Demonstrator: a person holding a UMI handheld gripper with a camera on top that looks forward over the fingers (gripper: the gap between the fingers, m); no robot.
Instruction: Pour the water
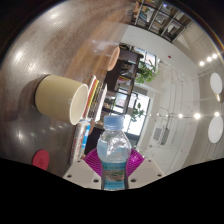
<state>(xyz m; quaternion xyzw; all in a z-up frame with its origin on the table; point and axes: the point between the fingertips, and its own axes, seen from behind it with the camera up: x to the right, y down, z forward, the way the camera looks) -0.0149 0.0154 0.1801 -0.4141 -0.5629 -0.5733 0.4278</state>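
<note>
My gripper [113, 163] is shut on a clear plastic water bottle [113, 152] with a pale blue label, the magenta pads [93, 160] pressing on both its sides. The bottle points forward between the fingers, its neck and cap [116, 122] just past the fingertips. The whole view is rolled over sideways. A cream-coloured cup [62, 99] stands on the round table [30, 60], just beyond the bottle's cap and off to the left side of the fingers, its open mouth turned toward the bottle. I cannot see any water flowing.
A striped, colourful flat thing [97, 96] lies on the table by the cup. A small pink object [41, 159] sits near the left finger. Beyond the table are dark chairs [128, 62], a green plant [146, 72], bright windows and ceiling lights [217, 84].
</note>
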